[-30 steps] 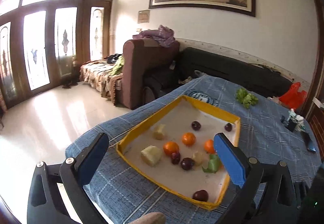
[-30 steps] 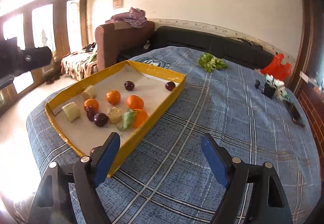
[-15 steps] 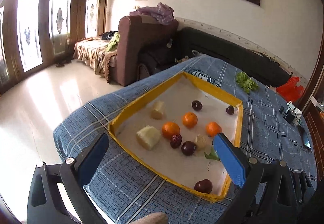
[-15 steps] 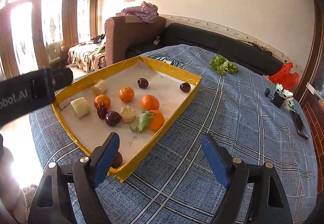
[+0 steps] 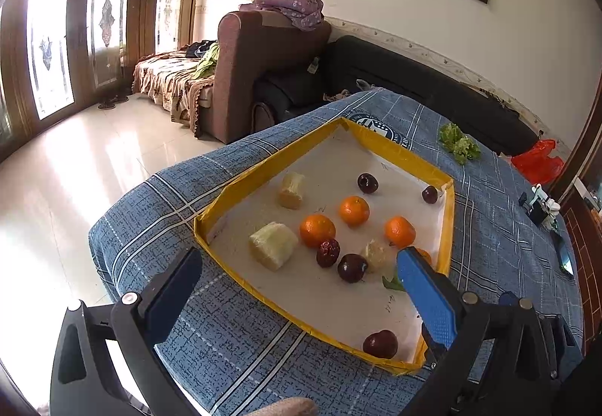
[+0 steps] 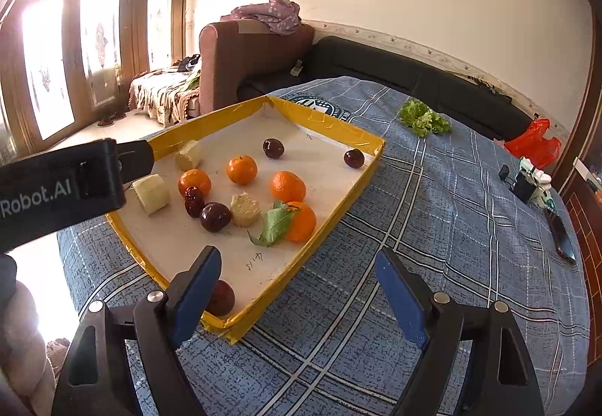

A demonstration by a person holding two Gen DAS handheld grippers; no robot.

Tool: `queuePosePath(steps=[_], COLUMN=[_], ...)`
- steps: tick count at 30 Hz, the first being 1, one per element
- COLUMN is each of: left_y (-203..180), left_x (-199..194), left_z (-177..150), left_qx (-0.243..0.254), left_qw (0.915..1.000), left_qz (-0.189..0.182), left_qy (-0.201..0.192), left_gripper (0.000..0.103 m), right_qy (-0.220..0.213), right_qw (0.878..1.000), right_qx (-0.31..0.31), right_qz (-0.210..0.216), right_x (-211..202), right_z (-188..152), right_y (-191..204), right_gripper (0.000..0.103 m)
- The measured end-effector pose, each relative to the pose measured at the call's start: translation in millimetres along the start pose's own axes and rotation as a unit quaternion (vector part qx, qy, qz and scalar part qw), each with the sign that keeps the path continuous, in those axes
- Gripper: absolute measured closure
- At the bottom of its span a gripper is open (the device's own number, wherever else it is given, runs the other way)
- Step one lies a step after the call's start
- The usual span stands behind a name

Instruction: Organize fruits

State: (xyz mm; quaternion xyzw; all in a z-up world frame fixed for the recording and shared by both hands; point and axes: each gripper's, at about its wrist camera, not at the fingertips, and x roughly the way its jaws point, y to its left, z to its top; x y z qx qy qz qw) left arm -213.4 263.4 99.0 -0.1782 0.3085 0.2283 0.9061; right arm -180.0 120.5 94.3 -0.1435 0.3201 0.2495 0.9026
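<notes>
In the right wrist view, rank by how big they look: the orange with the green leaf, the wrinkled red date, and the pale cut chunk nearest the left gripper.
1. Orange with green leaf and pale cut chunk: alike
2. Wrinkled red date: smallest

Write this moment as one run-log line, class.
left gripper: open, empty | right gripper: open, empty | fruits: all loose in yellow tray | nothing grasped yet

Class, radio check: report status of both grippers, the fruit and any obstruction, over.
Left gripper open, empty, over yellow tray. Right gripper open, empty, at tray's near corner. Oranges, dark fruit loose in tray, none gripped. Nothing blocking.
</notes>
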Motion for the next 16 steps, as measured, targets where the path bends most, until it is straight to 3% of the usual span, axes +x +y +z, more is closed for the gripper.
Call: queuePosePath(steps=[16], left_y=[8.2], left_x=[-1.3], left_z=[6.0], left_qx=[-0.014], left_qw=[0.9996], left_qz=[0.022], left_qy=[0.015], left_gripper=[0.000], right_qy=[0.007], right_qw=[1.000], right_qx=[0.008], right_qz=[0.013], right_x=[-1.6], right_z=[-2.5], right_y=[1.7], right_gripper=[0.015])
